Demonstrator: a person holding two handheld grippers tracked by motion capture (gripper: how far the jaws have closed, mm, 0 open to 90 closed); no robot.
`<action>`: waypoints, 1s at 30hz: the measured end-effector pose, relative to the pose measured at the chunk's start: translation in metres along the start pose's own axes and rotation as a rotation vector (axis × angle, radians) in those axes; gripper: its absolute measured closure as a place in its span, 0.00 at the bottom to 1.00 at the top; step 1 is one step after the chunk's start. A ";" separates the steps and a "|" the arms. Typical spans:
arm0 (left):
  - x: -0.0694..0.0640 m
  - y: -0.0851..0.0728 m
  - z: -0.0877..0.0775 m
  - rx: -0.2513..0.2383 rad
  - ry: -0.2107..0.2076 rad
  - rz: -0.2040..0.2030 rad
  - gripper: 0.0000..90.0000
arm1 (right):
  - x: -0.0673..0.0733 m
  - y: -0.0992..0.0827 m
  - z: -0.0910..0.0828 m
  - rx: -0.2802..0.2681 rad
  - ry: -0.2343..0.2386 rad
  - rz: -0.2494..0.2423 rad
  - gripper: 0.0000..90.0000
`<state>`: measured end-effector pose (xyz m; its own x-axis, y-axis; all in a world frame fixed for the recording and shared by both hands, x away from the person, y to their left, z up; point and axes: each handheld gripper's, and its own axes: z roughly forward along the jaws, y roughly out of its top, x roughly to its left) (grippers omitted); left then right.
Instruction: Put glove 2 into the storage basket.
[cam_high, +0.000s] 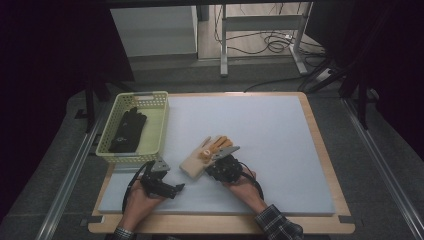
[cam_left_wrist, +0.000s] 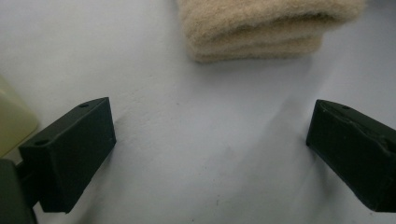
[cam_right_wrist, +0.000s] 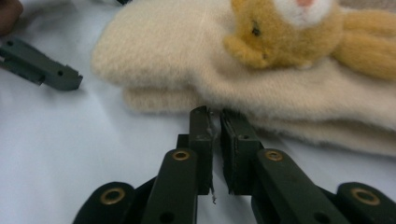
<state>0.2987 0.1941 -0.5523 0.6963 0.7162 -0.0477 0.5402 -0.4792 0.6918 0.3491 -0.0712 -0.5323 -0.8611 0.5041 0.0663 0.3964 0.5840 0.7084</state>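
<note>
A cream knitted glove (cam_high: 196, 162) with an orange plush animal on its back lies on the white pad; its cuff points toward the person. In the right gripper view the glove (cam_right_wrist: 187, 56) is folded double. My right gripper (cam_right_wrist: 215, 114) has its tips against the glove's near edge, the jaws a narrow slit apart with only stray fibres between them. It sits just right of the cuff in the high view (cam_high: 210, 167). My left gripper (cam_left_wrist: 212, 112) stands wide open on the pad with nothing between its jaws, the cuff (cam_left_wrist: 261, 28) a little ahead of it. It lies left of the glove (cam_high: 175, 189).
A pale yellow basket (cam_high: 160, 125) stands at the pad's left edge with black gloves (cam_high: 125, 131) inside; its corner shows in the left gripper view (cam_left_wrist: 11, 121). The white pad (cam_high: 270, 135) stretches away to the right and back. One left jaw (cam_right_wrist: 42, 67) shows in the right gripper view.
</note>
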 end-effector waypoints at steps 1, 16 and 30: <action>0.000 0.000 0.000 0.000 0.001 0.000 0.02 | -0.001 -0.002 -0.006 -0.011 -0.002 -0.001 0.87; 0.000 0.000 0.000 0.002 0.003 0.003 0.01 | -0.031 -0.024 -0.048 -0.031 -0.107 0.046 0.45; 0.000 0.000 0.000 0.004 0.005 0.002 0.02 | -0.057 -0.053 -0.079 -0.029 -0.197 0.069 0.24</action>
<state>0.2987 0.1936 -0.5522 0.6950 0.7178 -0.0424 0.5404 -0.4825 0.6893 0.3524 -0.1811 -0.5178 -0.7522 0.6586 -0.0210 0.4405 0.5263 0.7273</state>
